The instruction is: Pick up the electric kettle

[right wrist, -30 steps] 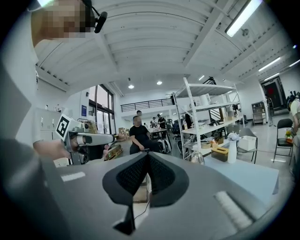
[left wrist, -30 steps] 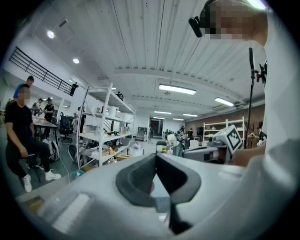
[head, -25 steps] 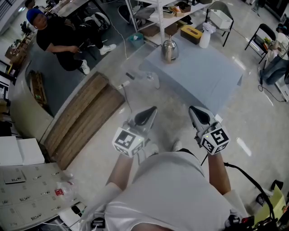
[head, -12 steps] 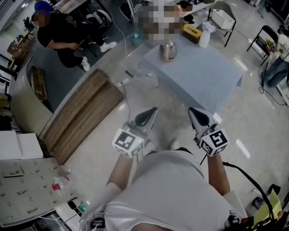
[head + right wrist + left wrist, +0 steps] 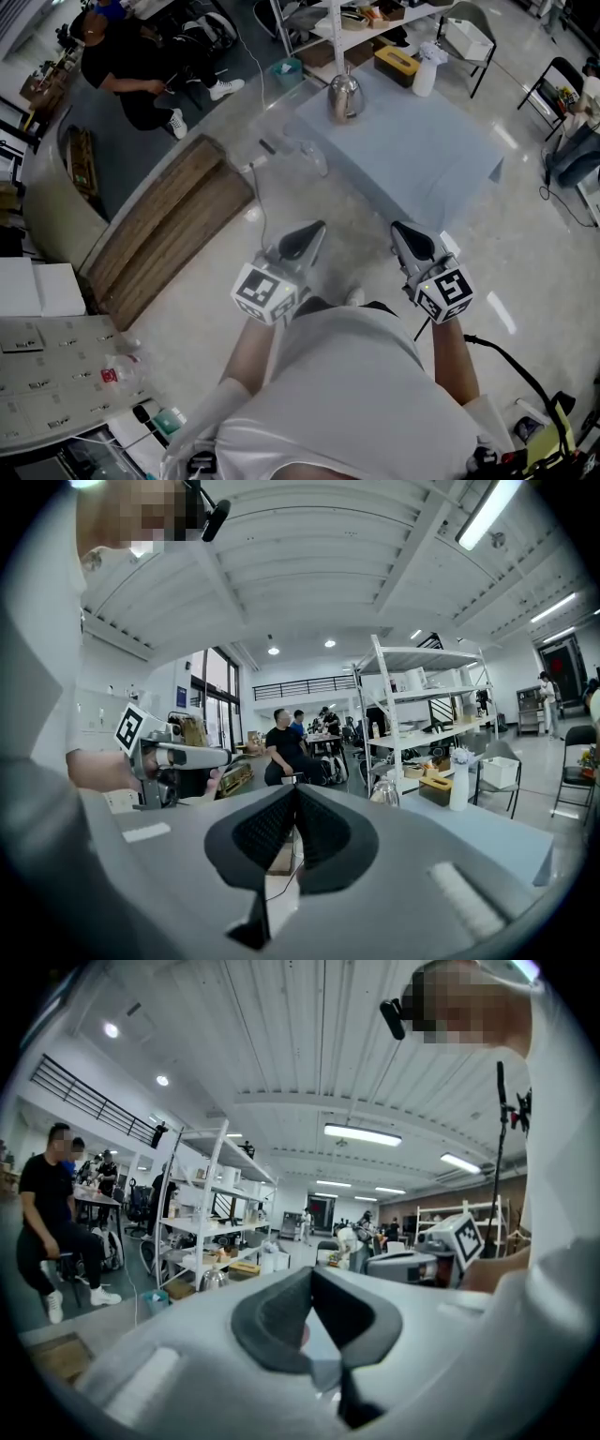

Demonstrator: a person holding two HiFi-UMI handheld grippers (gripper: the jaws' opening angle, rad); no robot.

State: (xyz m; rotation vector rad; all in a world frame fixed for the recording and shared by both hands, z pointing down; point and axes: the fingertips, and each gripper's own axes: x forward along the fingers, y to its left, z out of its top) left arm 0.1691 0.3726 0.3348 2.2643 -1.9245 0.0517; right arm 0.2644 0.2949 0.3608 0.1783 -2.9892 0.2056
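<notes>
Since the earlier frame the electric kettle (image 5: 344, 97) has drifted slightly up the head view; it stands upright at the far edge of the blue-grey table (image 5: 422, 159), well apart from our left gripper (image 5: 315, 228) and right gripper (image 5: 401, 228), held low before us. From the left gripper view, we see its jaws clenched on nothing, the kettle (image 5: 214, 1279) far off to their left. From the right gripper view, our jaws are equally clenched and empty, and the kettle (image 5: 384, 791) stands beyond, rightward on the table.

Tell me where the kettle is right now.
In the head view the kettle stands at top centre, on the table's far left corner, just left of the yellow box.
</notes>
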